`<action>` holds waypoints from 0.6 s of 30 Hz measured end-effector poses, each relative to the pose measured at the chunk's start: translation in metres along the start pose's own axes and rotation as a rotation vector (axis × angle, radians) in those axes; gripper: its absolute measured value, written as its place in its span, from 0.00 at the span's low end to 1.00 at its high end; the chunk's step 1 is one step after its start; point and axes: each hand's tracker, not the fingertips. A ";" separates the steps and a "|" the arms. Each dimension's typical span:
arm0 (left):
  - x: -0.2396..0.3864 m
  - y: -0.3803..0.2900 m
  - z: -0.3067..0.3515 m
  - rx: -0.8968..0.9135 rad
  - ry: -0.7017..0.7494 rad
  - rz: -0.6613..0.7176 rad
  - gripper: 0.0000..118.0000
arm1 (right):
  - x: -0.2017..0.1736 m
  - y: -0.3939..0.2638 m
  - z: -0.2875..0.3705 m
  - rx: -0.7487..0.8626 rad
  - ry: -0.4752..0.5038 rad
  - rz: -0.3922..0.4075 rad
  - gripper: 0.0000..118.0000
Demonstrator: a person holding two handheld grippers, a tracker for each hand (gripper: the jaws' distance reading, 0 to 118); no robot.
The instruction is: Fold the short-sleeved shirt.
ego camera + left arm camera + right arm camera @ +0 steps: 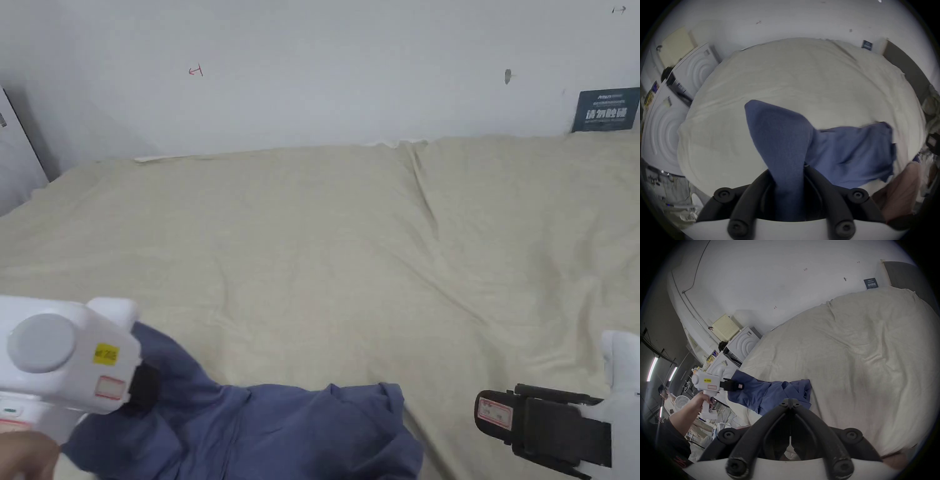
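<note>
Crumpled blue shirt [281,431] clamped in left hand-held gripper [788,175]; right hand-held gripper [790,402] together, empty.

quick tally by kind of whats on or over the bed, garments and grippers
Garments: 1, a crumpled blue short-sleeved cotton shirt on the beige bed sheet.
Grippers: 2, the white left gripper clamped on the shirt, and the white right gripper, shut with nothing between its jaws.
Total: 3
</note>
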 end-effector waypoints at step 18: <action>0.156 0.042 -0.054 -0.224 -0.733 0.138 1.00 | 0.034 0.000 0.037 0.064 0.010 -0.081 0.00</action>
